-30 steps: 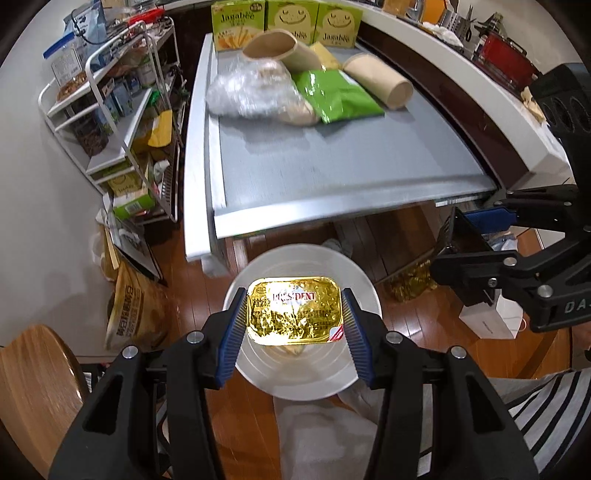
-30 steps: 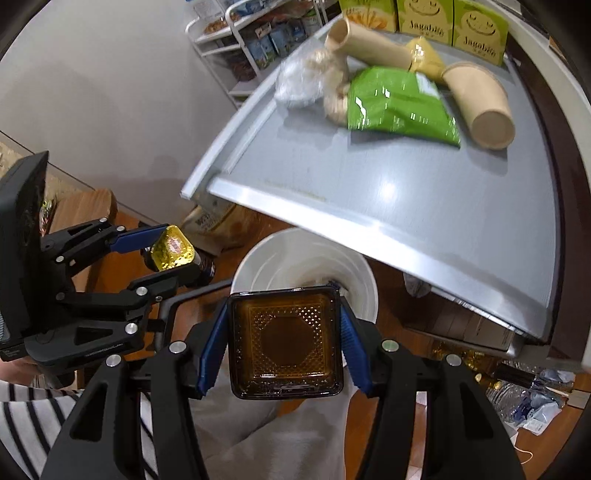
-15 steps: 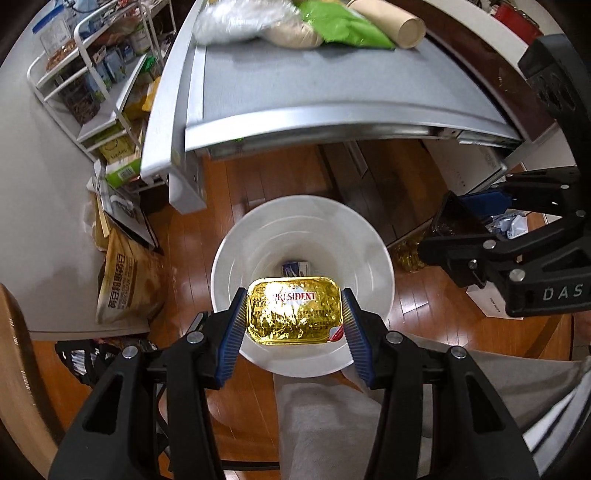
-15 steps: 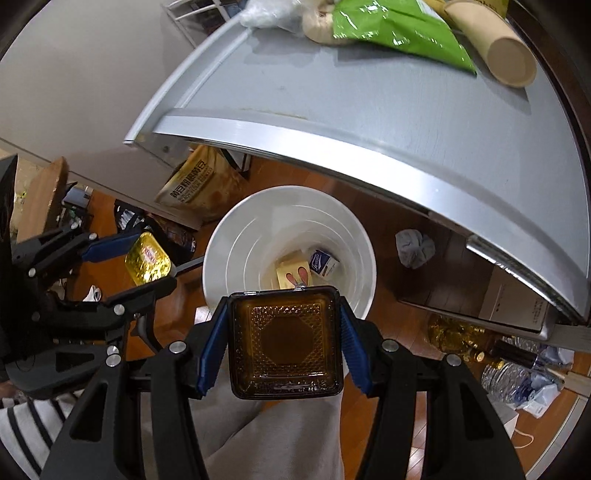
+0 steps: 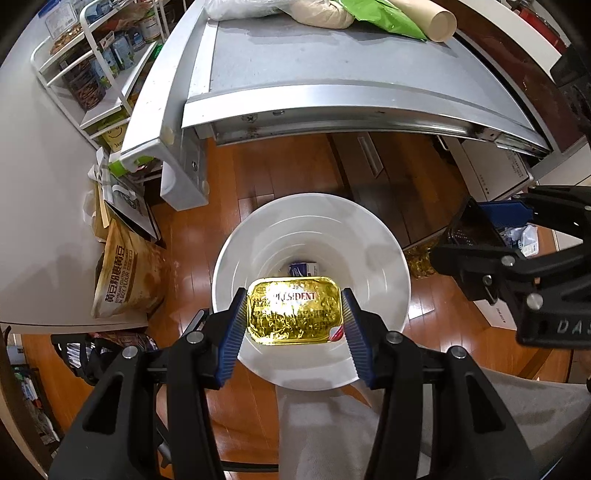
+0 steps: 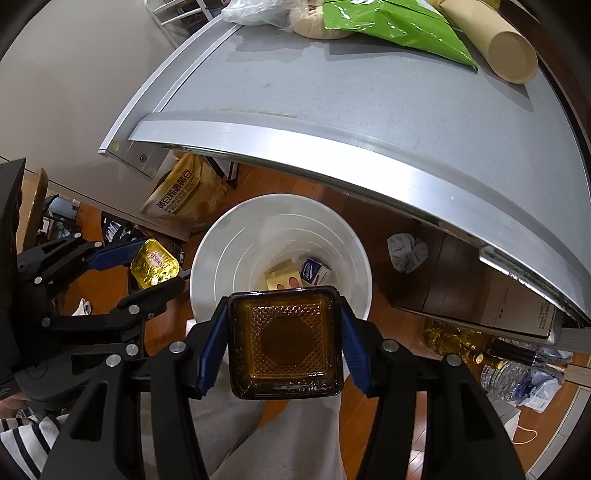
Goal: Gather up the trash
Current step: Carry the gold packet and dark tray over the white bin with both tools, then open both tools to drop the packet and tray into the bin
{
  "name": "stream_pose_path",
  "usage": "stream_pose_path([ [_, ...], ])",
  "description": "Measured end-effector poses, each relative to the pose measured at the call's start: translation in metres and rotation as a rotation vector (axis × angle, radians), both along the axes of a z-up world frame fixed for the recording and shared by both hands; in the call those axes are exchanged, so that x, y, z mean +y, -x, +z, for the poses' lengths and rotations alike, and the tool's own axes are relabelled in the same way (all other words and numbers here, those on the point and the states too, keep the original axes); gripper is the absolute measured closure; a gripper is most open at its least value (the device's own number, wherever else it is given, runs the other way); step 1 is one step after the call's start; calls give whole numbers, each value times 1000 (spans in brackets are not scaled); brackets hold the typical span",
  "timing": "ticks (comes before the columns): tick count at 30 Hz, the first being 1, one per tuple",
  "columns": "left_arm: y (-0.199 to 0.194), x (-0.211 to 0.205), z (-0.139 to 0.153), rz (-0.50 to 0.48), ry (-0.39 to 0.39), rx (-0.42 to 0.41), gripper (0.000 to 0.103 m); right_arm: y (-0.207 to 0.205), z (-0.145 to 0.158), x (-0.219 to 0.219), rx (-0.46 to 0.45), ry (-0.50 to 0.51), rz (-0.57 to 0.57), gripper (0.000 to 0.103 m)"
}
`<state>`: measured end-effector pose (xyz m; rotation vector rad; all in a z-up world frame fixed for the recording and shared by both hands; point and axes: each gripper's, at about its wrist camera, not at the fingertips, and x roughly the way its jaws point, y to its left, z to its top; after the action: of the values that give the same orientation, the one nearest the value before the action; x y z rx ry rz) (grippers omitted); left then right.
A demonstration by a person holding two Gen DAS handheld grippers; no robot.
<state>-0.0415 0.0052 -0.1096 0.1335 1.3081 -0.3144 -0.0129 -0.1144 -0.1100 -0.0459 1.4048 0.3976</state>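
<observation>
So my left tool (image 5: 294, 325) is clamped on a gold foil butter tub (image 5: 294, 311), both blue pads pressed against its short ends, foil lid facing up at me. My right tool (image 6: 283, 341) is squeezed tight around a dark brown square plastic tray (image 6: 284, 341), open side toward the camera, diamond pattern on its bottom.

Both are held over the white trash bin (image 5: 380, 258) on the wooden floor. From the left tool the bin sits right under and just ahead of the tub. From the right tool the tray hangs over the bin's near rim (image 6: 207, 258), and off to its left I can see my other tool (image 6: 147, 269) with the tub, just outside the bin's edge in that view.

Down in the bin there's already a small blue-and-white carton (image 6: 314, 271) and a tan packet (image 6: 282, 280).

Ahead of both tools and higher up is the gray desk (image 6: 369, 96), with a green bag (image 6: 391, 26), a paper cup lying on its side (image 6: 498, 51) and a clear plastic bag (image 6: 255, 13) at its far end. A crumpled gray wad (image 6: 406, 251) lies on the floor to the right of the bin.
</observation>
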Motion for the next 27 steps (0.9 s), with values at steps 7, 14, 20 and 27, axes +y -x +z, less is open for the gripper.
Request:
stream_pose_path([
  [7, -5, -1, -3, 1, -7, 4, 52, 2, 0, 6, -12, 19, 14, 49],
  [14, -5, -3, -4, -4, -13, 4, 52, 2, 1, 7, -10, 25, 15, 49],
  [20, -7, -2, -6, -5, -19, 9, 52, 1, -3, 8, -1, 29, 15, 49],
  [27, -6, -3, -8, -6, -27, 15, 52, 1, -7, 8, 11, 38, 12, 48],
])
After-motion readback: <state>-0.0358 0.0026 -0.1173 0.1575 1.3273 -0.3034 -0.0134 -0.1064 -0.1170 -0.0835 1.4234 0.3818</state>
